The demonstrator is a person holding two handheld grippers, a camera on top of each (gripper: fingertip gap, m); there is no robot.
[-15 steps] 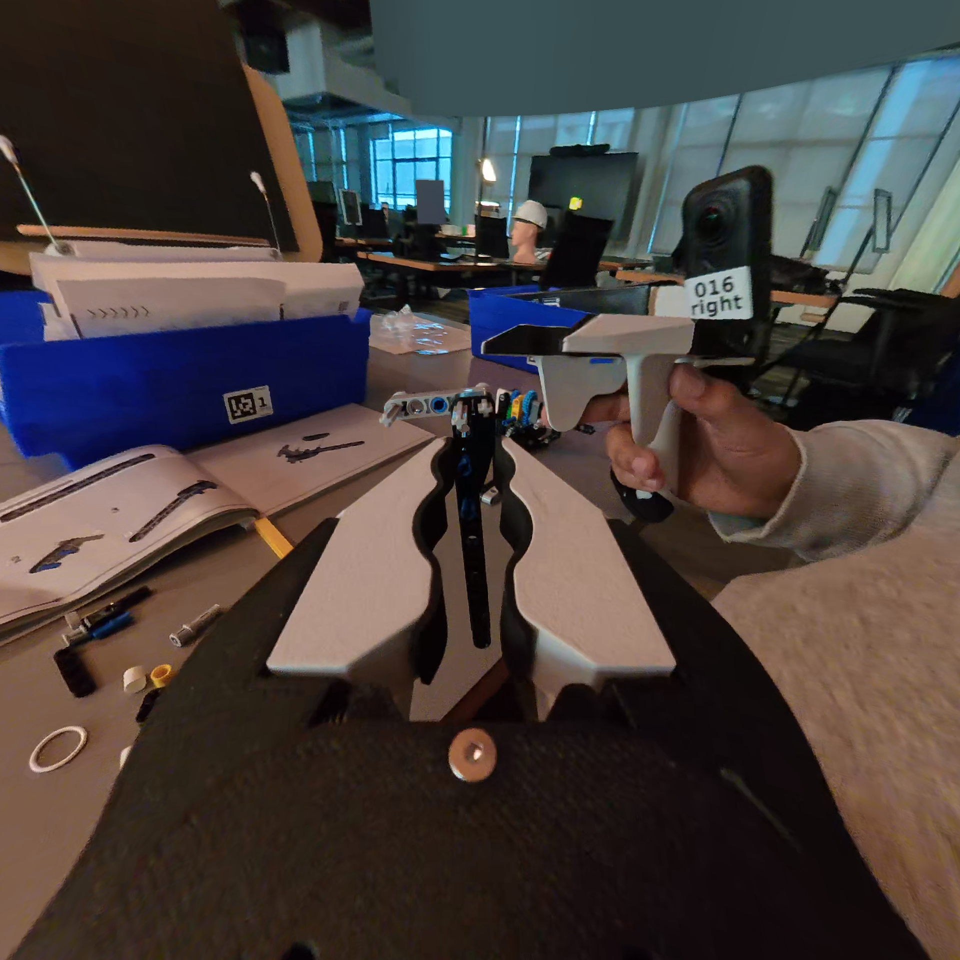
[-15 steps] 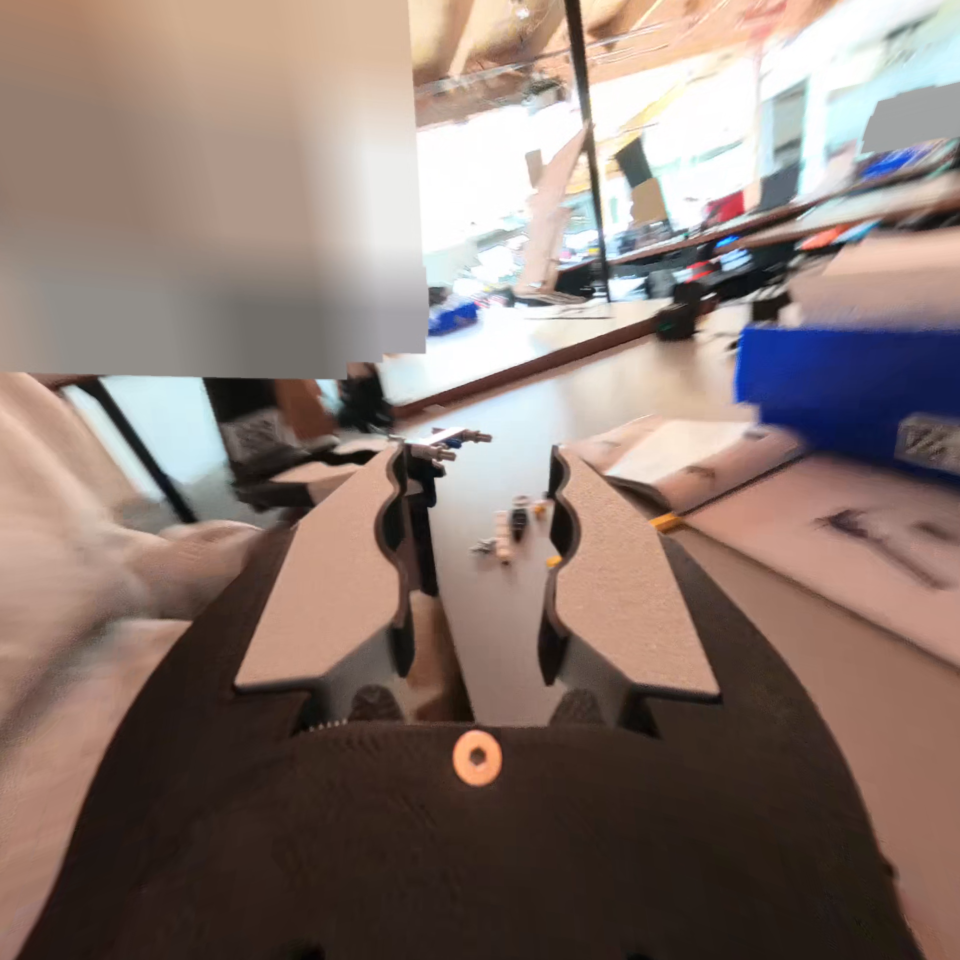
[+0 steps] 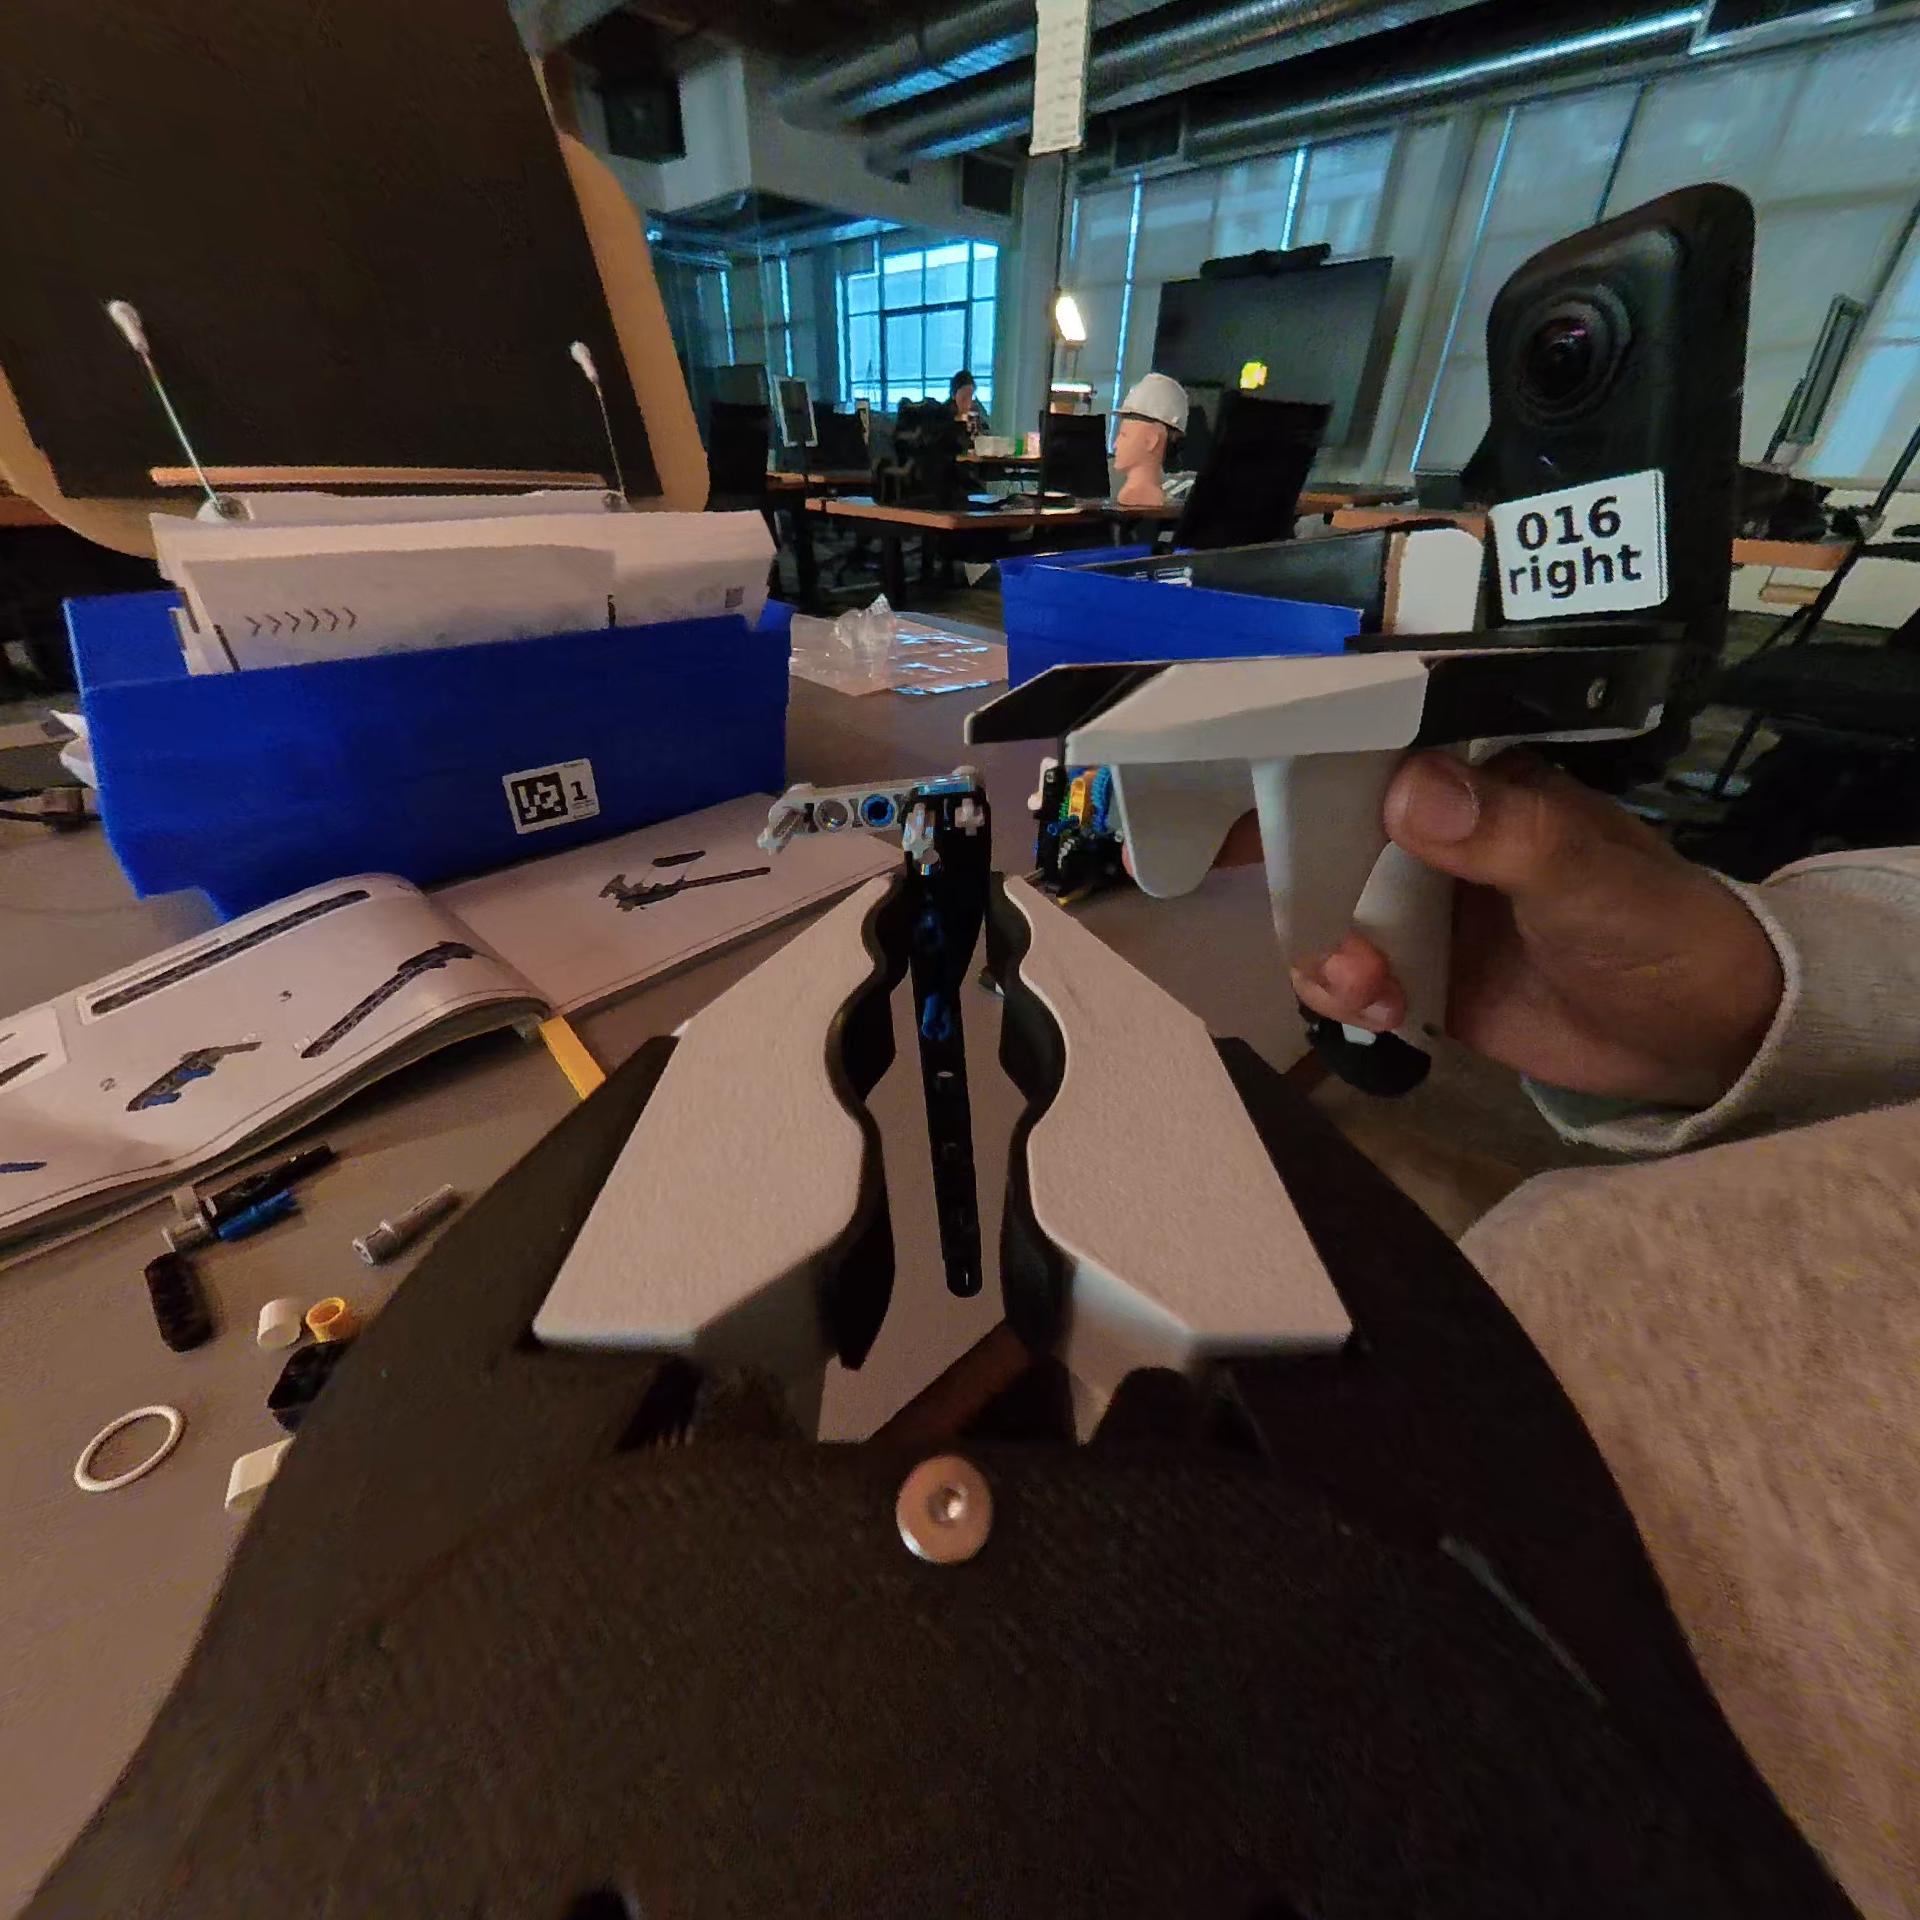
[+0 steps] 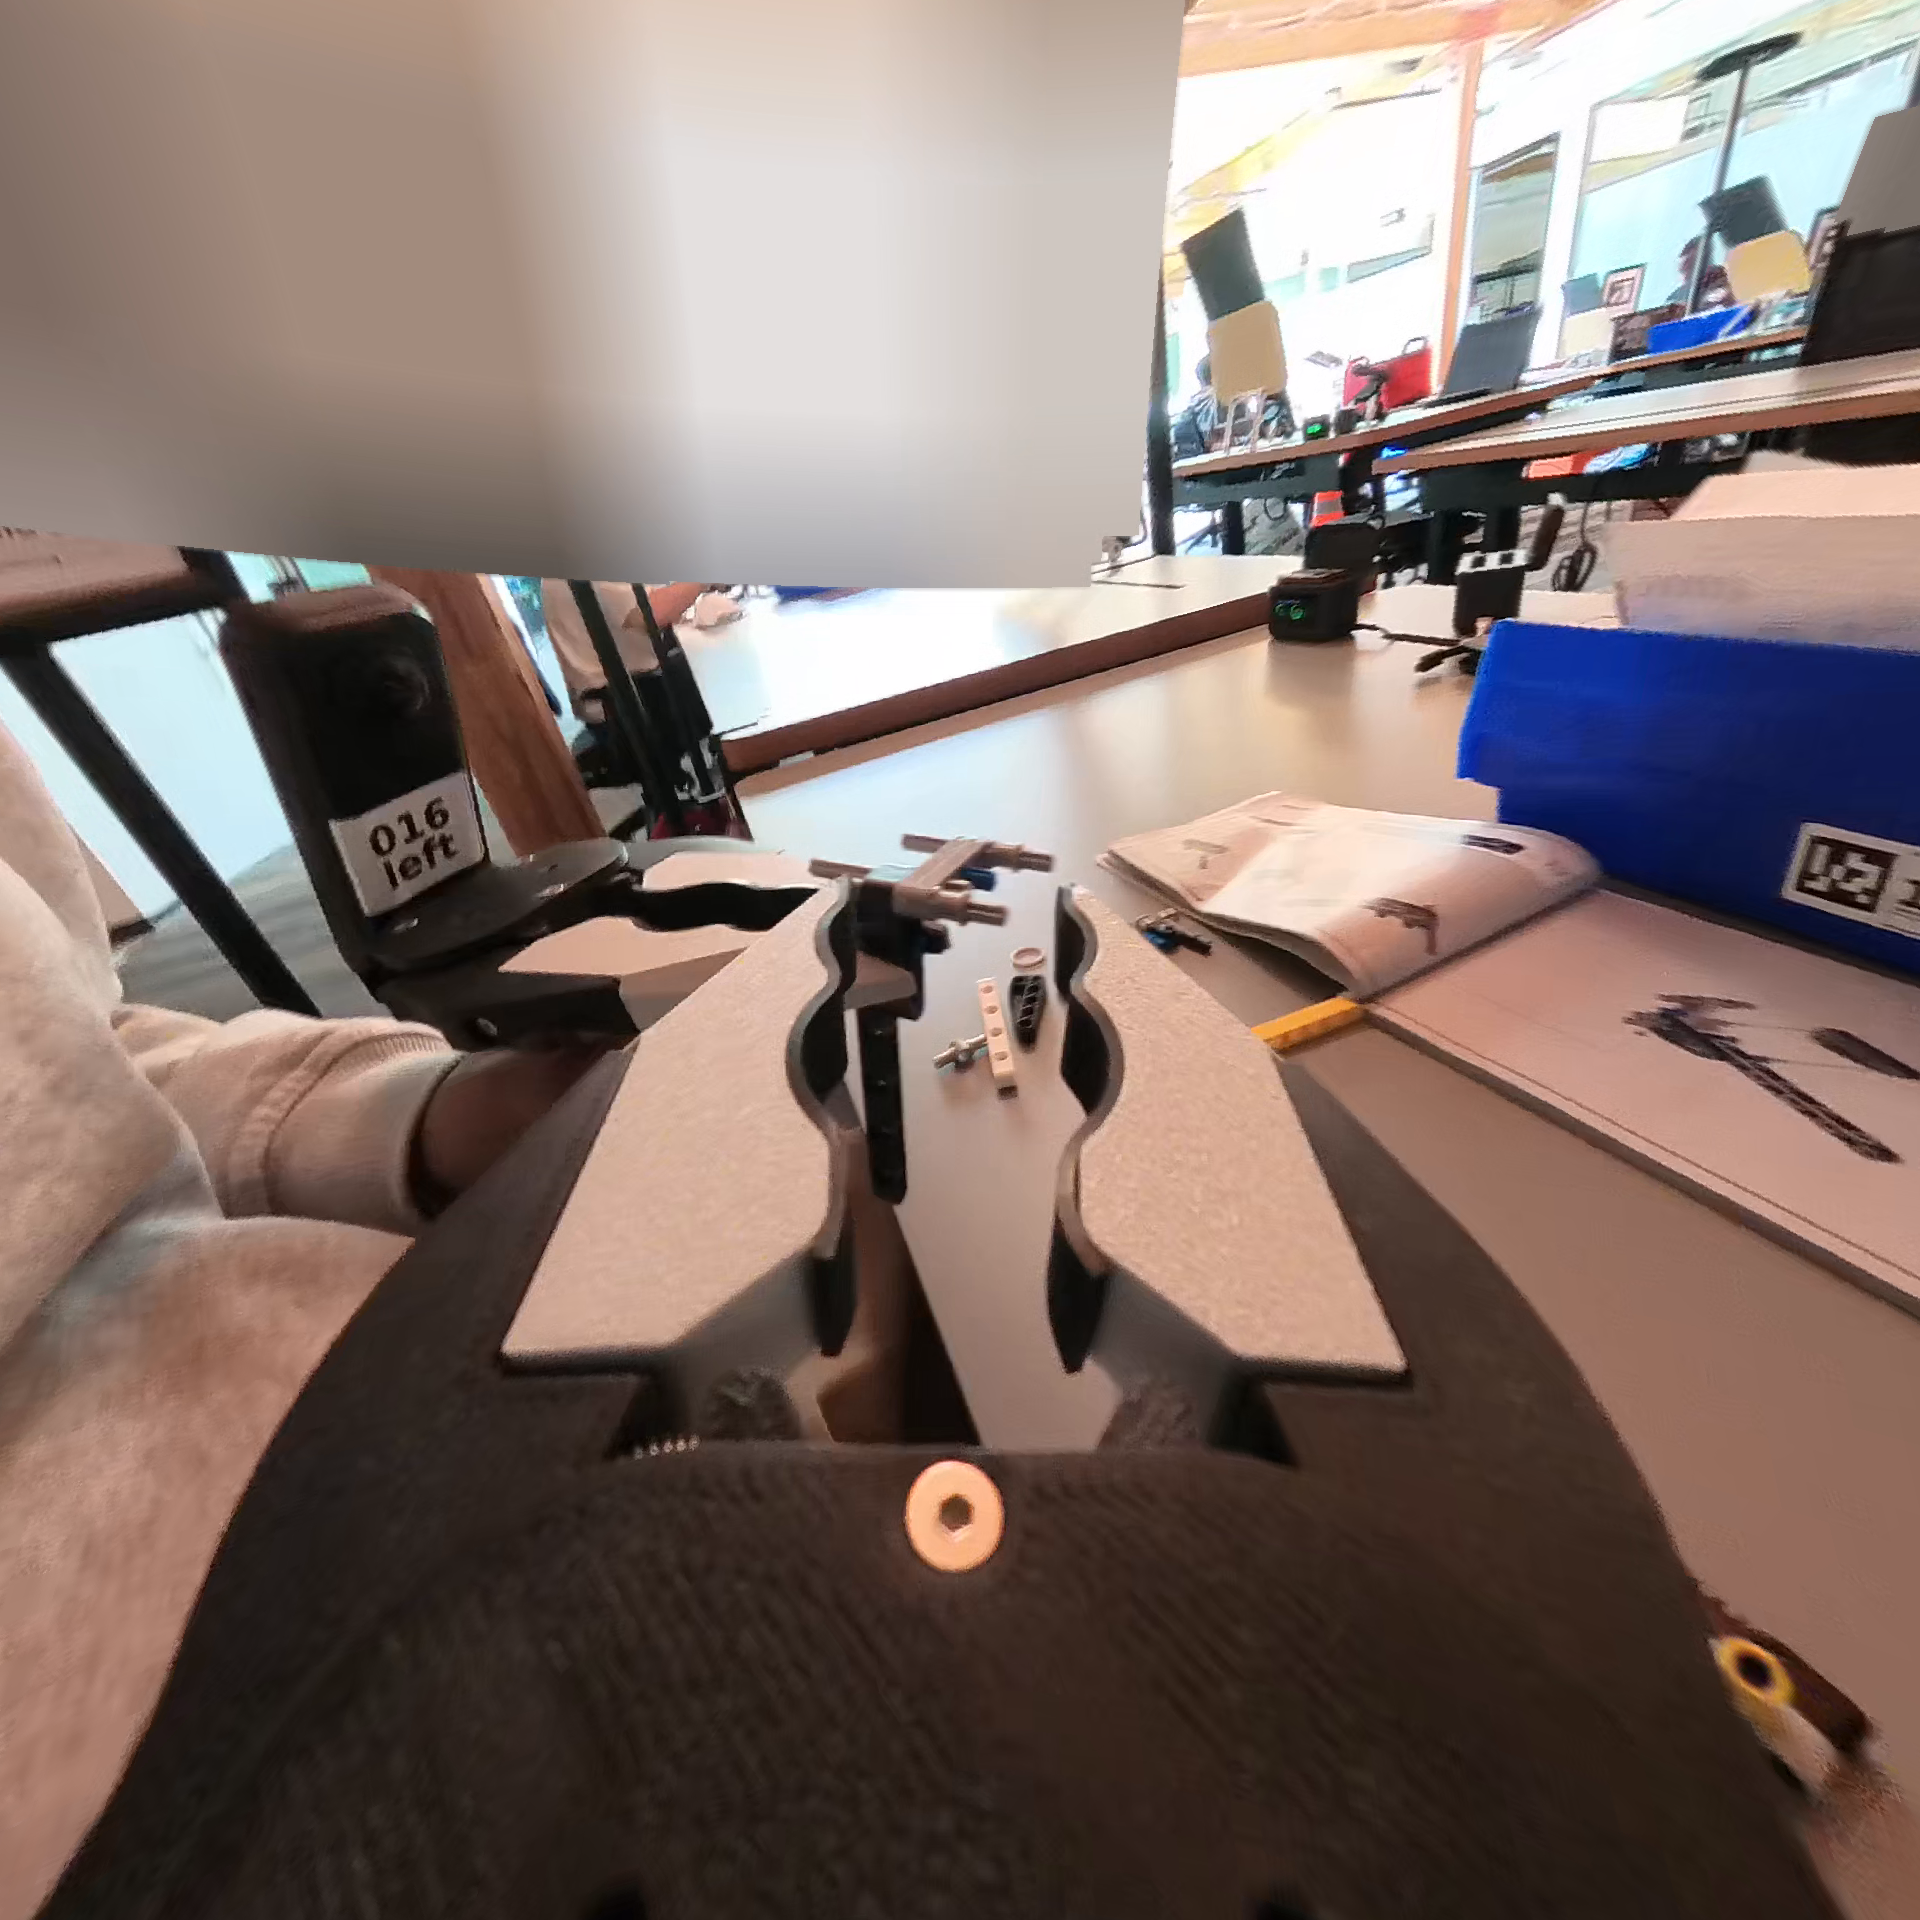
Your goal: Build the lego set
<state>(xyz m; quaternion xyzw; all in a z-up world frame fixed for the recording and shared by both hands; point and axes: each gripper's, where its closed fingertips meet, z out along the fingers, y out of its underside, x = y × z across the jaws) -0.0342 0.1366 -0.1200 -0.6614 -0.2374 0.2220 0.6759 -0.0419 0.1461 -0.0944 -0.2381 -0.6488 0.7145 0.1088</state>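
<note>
Two grippers are sharing one job: the left gripper (image 3: 940, 914) is clamping a long black beam (image 3: 951, 1091) upright between its fingers, a grey cross-piece (image 3: 868, 812) pinned at its top, while the right gripper (image 4: 956, 935) is waiting beside it with jaws apart and empty. The build seems to be mid-assembly. Next, I judge, the right must pick a loose white beam (image 4: 995, 1034) or pin off the table (image 4: 1039, 790) and line it up with a hole.

A blue bin (image 3: 436, 748) stuffed with white papers (image 3: 416, 582) sits at the back of the grey table (image 3: 94, 1662); a second blue bin (image 3: 1164, 623) stands further right; a mannequin head in a white hard hat (image 3: 1148, 436) rests on a distant desk.
</note>
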